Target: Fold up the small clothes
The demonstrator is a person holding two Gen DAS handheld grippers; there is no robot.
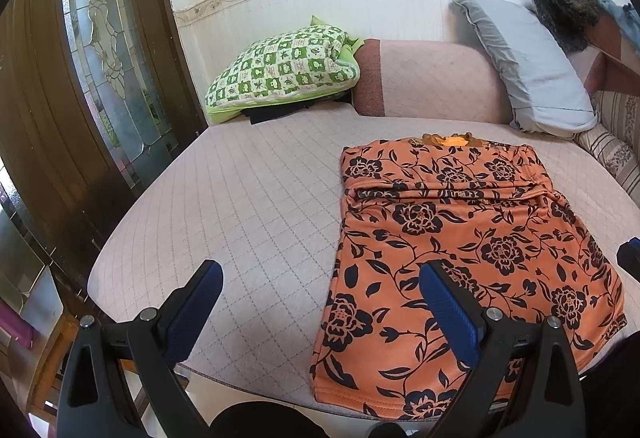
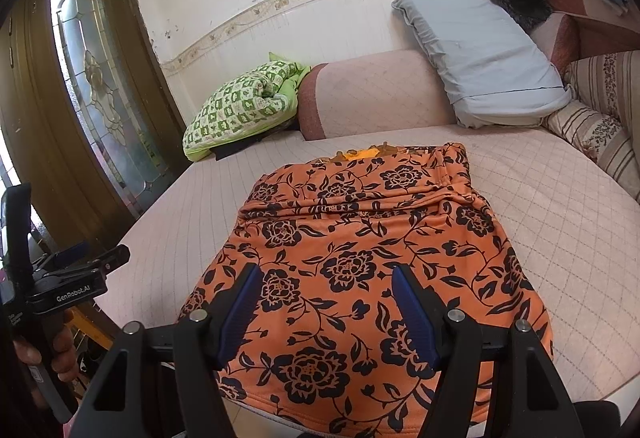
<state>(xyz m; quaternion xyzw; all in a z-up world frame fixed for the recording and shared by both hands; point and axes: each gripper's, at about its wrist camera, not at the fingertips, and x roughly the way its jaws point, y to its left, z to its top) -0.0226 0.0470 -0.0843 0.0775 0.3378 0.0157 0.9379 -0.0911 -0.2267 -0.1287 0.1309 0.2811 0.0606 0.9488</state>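
Observation:
An orange garment with black flowers (image 1: 460, 246) (image 2: 360, 258) lies flat on the pink quilted bed (image 1: 248, 206) (image 2: 560, 222), its sleeves folded in and its hem at the near edge. My left gripper (image 1: 320, 278) hangs open above the bed, its right finger over the garment's left side, nothing between its blue pads. My right gripper (image 2: 326, 282) is open too, held above the garment's near half, apart from the cloth. The left gripper's body, held by a hand, also shows at the left edge of the right wrist view.
A green checked quilt bundle (image 1: 280, 74) (image 2: 244, 106) lies at the bed's far left. A pink bolster (image 1: 432, 78) and a grey pillow (image 1: 528, 66) (image 2: 484, 54) line the far side. A dark wooden door with patterned glass (image 1: 108, 70) stands left. The bed's near edge drops off below the grippers.

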